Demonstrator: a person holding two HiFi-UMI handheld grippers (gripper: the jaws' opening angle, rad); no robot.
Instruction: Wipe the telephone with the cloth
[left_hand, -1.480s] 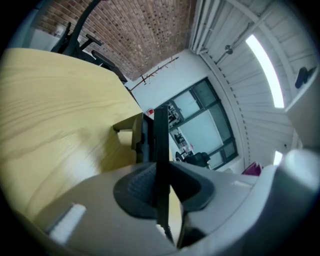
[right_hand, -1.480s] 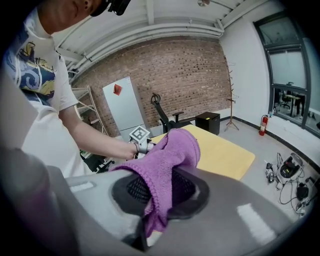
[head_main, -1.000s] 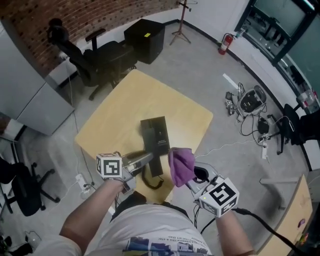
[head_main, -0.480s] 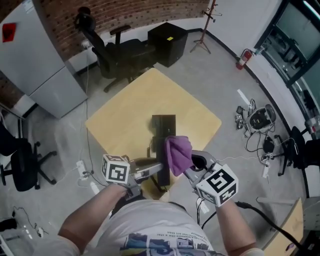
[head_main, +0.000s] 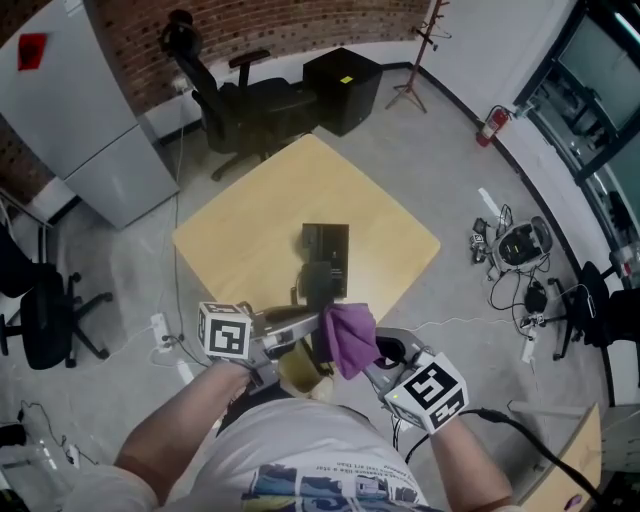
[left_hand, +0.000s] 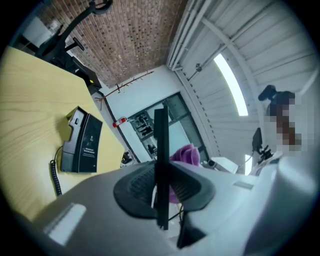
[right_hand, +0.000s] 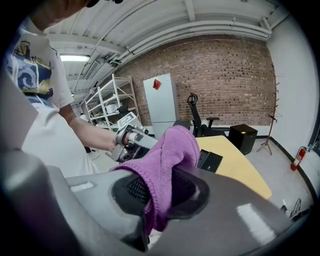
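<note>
the black desk telephone (head_main: 325, 245) lay near the middle of the light wooden table (head_main: 250, 230), with its coiled black cord (left_hand: 55, 175) trailing toward the person. the left gripper (left_hand: 161, 192) was clamped on a thin black strip (left_hand: 161, 145) seen edge-on; what the strip was could not be told. the right gripper (right_hand: 160, 195) was closed on the fuzzy purple cloth (right_hand: 172, 150), which stood bunched above its jaws, just beside the left gripper's tips and apart from the telephone.
</note>
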